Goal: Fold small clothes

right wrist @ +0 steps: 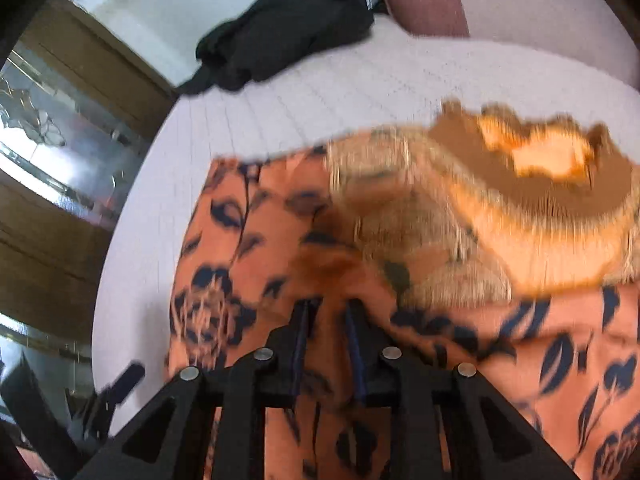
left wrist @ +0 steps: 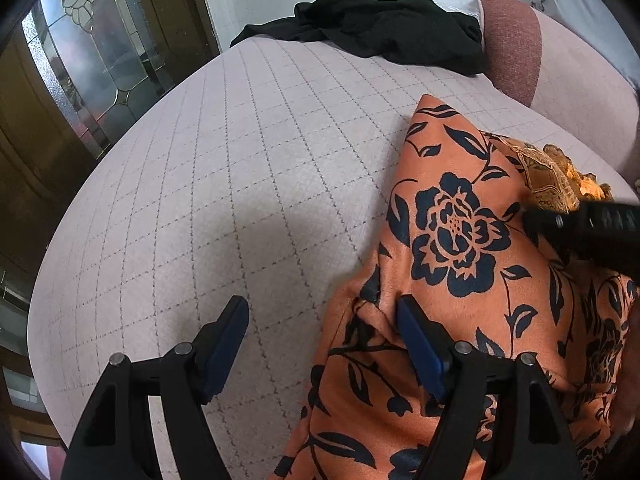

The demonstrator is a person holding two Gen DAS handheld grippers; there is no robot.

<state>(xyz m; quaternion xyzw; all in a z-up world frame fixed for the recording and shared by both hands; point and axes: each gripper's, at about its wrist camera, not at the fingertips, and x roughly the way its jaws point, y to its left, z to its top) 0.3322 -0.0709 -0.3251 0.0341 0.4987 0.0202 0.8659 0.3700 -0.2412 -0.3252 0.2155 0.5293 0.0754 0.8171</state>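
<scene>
Soft daylight; right view motion-blurred; fisheye edges.

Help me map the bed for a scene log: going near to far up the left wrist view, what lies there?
Open left gripper → orange cloth with dark blue flower print → bare grid-stitched pale pink bedcover → crumpled black garment.

The left gripper (left wrist: 322, 316) is spread wide, its right finger (left wrist: 420, 344) resting on the cloth (left wrist: 460, 240), its left one clear of it. The right gripper (right wrist: 328, 312) has its fingers drawn close together, pinching a fold of cloth between them; its view is motion-blurred.
</scene>
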